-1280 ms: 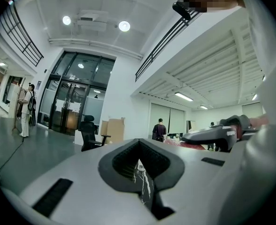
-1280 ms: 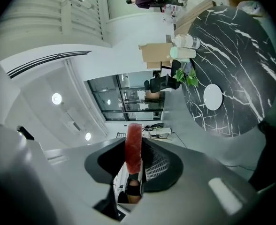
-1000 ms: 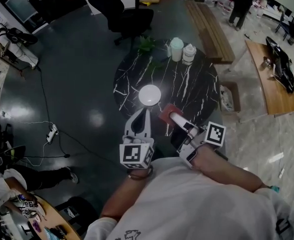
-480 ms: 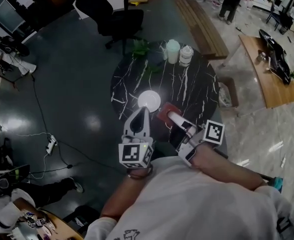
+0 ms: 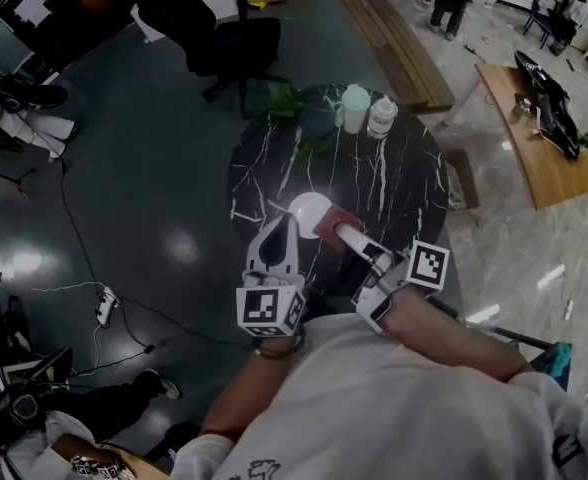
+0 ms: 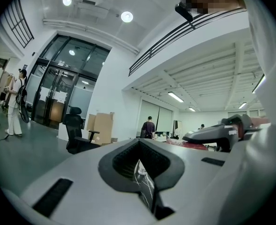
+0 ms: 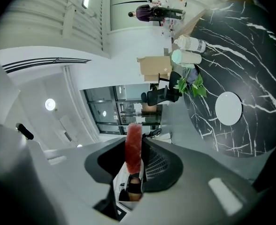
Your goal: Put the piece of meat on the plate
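1. Right claw (image 5: 344, 233) grips the meat (image 7: 134, 146). The red slab stands on edge between the jaws, pinched at its lower end, and the rest sticks out past the tips.
2. Left claw (image 6: 145, 175) has its jaws together with nothing in them. Only a thin slit is left, and white-veined marble shows through it.
3. Both claws point level and away from the person's chest, side by side, with the left one's tip just below the plate (image 5: 309, 208) in the head view.
4. In the head view the meat is held in the air at the plate's near right edge and overlaps it in the picture. Whether it is over the plate or just short of it cannot be told.
5. In the right gripper view the plate lies flat with its white face fully in view, well apart from the jaws.
6. The plate sits toward the near side of a round black table (image 5: 394, 183) with white veins.
7. At the far edge two jars stand side by side, one with a pale green lid (image 5: 355, 103) and one white (image 5: 380, 115). A plant (image 5: 286, 98) is just to their left.
8. Beyond the table a black chair (image 5: 242, 43) and a wooden bench (image 5: 399, 48) stand on the dark floor.
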Demonstrator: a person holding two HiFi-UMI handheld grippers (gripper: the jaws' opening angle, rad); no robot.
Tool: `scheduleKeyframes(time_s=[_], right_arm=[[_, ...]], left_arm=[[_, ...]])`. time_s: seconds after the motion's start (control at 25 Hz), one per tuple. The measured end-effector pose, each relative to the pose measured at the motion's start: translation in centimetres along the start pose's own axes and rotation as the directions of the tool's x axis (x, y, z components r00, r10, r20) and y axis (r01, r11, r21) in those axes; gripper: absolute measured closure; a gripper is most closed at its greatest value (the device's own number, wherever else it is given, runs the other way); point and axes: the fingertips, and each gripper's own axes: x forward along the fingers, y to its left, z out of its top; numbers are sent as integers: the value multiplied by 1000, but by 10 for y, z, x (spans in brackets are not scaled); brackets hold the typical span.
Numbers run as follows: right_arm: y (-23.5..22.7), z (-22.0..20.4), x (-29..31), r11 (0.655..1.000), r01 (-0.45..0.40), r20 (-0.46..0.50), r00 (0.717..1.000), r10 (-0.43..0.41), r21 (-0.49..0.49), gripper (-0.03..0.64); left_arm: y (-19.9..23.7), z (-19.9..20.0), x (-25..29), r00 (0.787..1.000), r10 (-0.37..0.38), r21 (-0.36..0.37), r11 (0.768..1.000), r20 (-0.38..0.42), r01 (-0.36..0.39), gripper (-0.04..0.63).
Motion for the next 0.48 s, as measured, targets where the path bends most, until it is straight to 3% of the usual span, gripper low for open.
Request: scheduleKeyframes(time_s=[0.48], right_arm=[[-10, 6, 51, 1000, 18, 98, 995, -17, -7, 525]], left_arm=[[48, 10, 29, 991, -131, 5, 991, -15, 131, 589]])
